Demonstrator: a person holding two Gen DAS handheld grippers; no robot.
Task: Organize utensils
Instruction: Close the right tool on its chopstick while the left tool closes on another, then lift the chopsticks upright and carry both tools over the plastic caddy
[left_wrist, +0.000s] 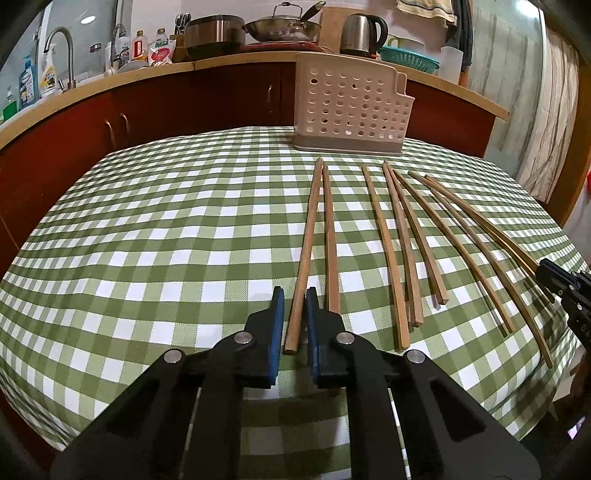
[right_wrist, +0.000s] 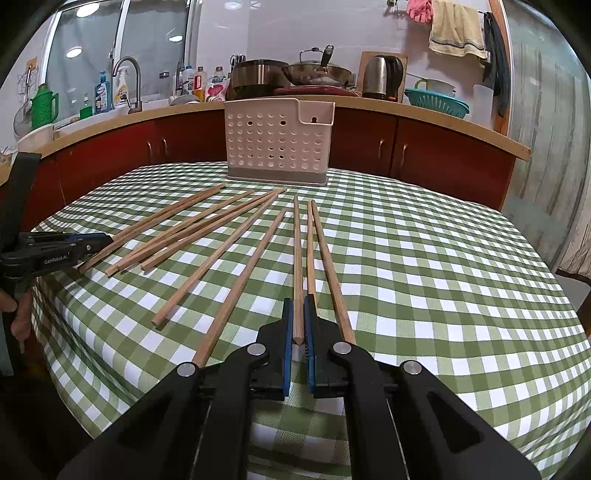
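Both pinching: left gripper on one chopstick, right gripper on another chopstick; "GenRobot.AI" printed on the side.

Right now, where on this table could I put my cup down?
Bare checked cloth lies left of the chopsticks, and more to their right, beside the holder. The middle is crowded: chopsticks fan out there, both grippers closed on one.

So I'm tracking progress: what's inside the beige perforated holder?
Through the beige perforated plastic holder's holes only dark gaps show, no wooden chopsticks above its rim; its solid grey base hides the bottom.
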